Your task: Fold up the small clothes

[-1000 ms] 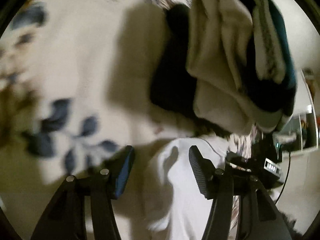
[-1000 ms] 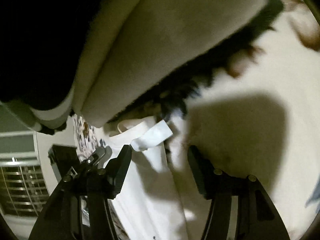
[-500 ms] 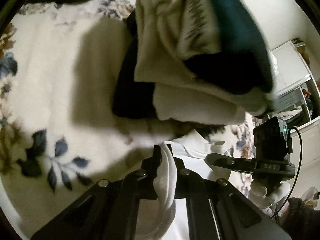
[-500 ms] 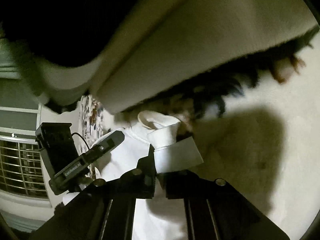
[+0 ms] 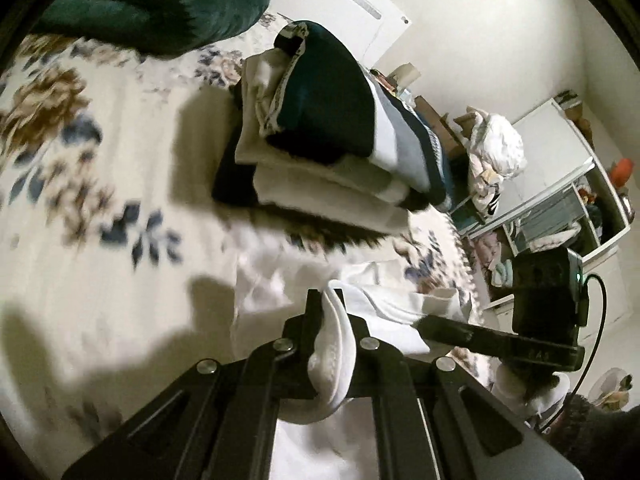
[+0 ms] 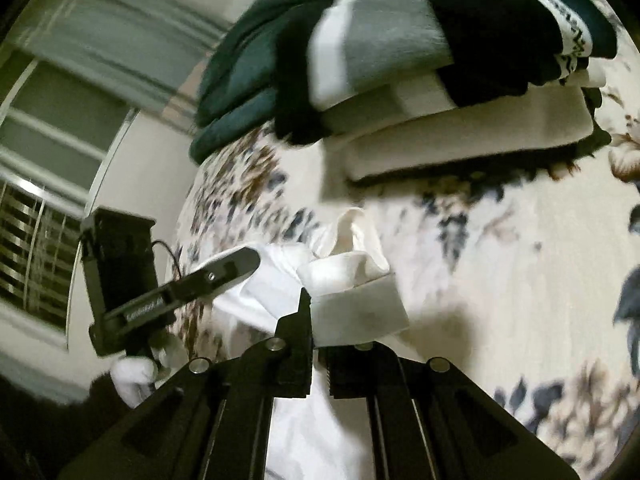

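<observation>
Several garments folded and stacked, one white piece in hand

Both of my tools are clamped on the white garment (image 5: pixel 384 304) lying on the flowered bed cover (image 5: pixel 100 184): my left hand-held gripper (image 5: pixel 332 320) has its jaws closed on a bunched edge, and my right hand-held gripper (image 6: pixel 318 344) is closed on a flat cuff-like end, with the cloth stretched between them just above the bed. Beyond it sits a pile of folded clothes (image 5: pixel 336 160) (dark, cream, grey-striped and teal pieces), so I judge most of the work done and this white piece only begun: no fold is laid in it yet, and it has yet to join the pile. Lettering shows along the side of each tool, but it is too blurred to read.
</observation>
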Available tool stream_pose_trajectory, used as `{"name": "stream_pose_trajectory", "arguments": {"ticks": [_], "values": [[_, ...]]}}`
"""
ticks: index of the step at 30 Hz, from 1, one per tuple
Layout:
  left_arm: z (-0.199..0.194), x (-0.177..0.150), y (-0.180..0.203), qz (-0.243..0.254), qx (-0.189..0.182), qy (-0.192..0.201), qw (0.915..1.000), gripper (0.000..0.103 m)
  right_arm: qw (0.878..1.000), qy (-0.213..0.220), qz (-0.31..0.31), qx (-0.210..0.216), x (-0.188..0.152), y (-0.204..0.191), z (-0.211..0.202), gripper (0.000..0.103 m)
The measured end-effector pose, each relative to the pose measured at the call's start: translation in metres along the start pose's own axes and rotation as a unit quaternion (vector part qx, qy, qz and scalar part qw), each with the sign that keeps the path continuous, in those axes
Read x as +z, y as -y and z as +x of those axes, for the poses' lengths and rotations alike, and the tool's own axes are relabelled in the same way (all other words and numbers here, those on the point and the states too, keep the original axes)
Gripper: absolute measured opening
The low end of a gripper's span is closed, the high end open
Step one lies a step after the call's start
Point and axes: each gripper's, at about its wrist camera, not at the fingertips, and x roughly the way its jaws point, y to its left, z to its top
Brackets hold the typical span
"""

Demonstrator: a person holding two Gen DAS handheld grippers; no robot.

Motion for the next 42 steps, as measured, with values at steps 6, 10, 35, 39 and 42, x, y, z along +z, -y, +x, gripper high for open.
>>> {"name": "stream_pose_trajectory", "arguments": {"ticks": [6, 10, 35, 39, 42], "values": [[-0.028, -0.074, 0.011, -0.028, 0.016, -0.033, 0.9989, 0.003, 0.998, -0.049, -0.03, 0.006, -0.082, -0.025, -0.027, 0.005], [-0.035, -0.139, 0.006, -0.06, 0.046, -0.095, 0.9926, 0.011, 0.993, -0.113, -0.045, 0.005, -0.14, -0.029, -0.018, 0.005], [0.006, -0.192, -0.008, -0.058, 0.18, -0.127, 0.9737, 0.021, 0.958, -0.166, 0.216, -0.088, -0.244, 0.047, 0.006, 0.018], [-0.006, -0.218, -0.007, -0.068, 0.173, -0.158, 0.9699, 0.024, 0.948, -0.207, 0.197, -0.139, -0.277, 0.048, 0.0, 0.013], [-0.023, -0.209, -0.01, -0.097, 0.159, -0.15, 0.9709, 0.027, 0.952, -0.185, 0.214, -0.115, -0.276, 0.051, -0.023, 0.017]]}}
